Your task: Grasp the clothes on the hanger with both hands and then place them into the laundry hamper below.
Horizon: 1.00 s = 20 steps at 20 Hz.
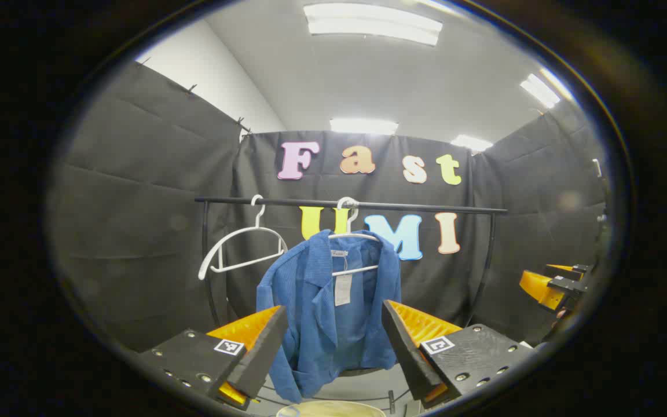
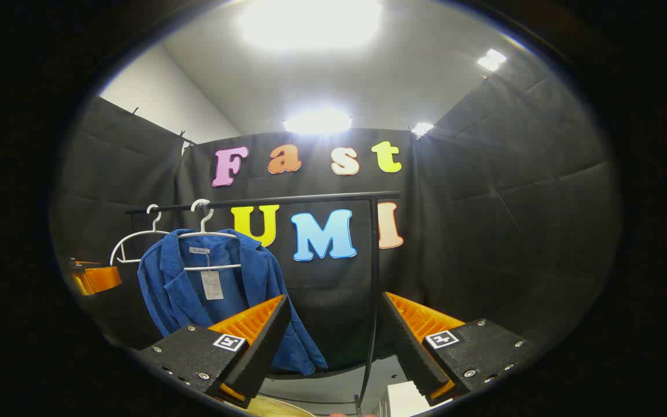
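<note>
Your left gripper (image 1: 333,353) is spread wide and empty, squared on the blue jacket (image 1: 325,307), which hangs from a white hanger (image 1: 354,237) on the black rail (image 1: 426,207), apart from both sets of fingers. Your right gripper (image 2: 333,347) is likewise parted and holding nothing, with the jacket off to its left, so in my judgement it must swing across before a two-handed grasp. The pale hamper rim (image 1: 333,408) sits directly below the garment, presumably so it can drop straight in.

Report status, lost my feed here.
Both tools open: left tool, right tool. Blue jacket on its hanger, ungrasped. Nothing in the way.
</note>
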{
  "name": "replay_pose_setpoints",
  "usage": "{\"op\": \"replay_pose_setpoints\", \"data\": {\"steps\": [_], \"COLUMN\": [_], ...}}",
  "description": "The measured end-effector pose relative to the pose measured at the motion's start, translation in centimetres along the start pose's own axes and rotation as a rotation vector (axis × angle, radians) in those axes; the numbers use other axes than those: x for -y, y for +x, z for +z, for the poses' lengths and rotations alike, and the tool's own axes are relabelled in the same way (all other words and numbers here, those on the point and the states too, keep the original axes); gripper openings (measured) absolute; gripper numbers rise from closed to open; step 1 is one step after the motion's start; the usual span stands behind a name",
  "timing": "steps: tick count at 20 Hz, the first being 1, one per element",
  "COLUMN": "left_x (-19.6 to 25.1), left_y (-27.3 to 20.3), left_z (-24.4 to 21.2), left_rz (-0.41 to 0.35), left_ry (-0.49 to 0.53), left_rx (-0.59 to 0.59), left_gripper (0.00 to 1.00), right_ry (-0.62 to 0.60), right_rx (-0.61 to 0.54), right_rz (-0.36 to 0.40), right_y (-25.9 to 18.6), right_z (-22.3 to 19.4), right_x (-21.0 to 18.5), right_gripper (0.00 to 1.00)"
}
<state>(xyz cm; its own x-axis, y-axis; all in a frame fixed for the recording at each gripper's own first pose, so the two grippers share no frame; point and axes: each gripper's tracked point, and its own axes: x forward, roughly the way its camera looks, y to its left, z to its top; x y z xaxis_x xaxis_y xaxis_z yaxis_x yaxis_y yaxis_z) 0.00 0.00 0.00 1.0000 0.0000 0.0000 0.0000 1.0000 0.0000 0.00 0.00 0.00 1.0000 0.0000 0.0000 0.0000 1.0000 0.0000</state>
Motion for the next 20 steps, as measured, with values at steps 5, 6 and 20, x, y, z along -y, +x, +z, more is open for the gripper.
{"op": "replay_pose_setpoints", "data": {"steps": [5, 6, 20], "left_x": [-0.5, -1.0, -7.1], "left_y": [0.0, -0.2, -2.9], "left_z": [-1.0, -1.1, -1.2], "left_rz": [0.018, 0.029, 0.080], "left_ry": [-0.030, -0.044, -0.064], "left_rx": [-0.024, -0.025, -0.015], "left_gripper": [0.94, 0.94, 0.94], "right_ry": [-0.003, -0.011, -0.043], "right_rx": [-0.011, -0.013, -0.001], "right_rz": [0.030, 0.037, 0.080], "right_y": [1.3, 1.4, 1.1], "right_z": [0.1, 0.1, 1.2], "right_x": [-1.4, -1.7, -8.3], "right_gripper": [0.96, 0.96, 0.97]}}
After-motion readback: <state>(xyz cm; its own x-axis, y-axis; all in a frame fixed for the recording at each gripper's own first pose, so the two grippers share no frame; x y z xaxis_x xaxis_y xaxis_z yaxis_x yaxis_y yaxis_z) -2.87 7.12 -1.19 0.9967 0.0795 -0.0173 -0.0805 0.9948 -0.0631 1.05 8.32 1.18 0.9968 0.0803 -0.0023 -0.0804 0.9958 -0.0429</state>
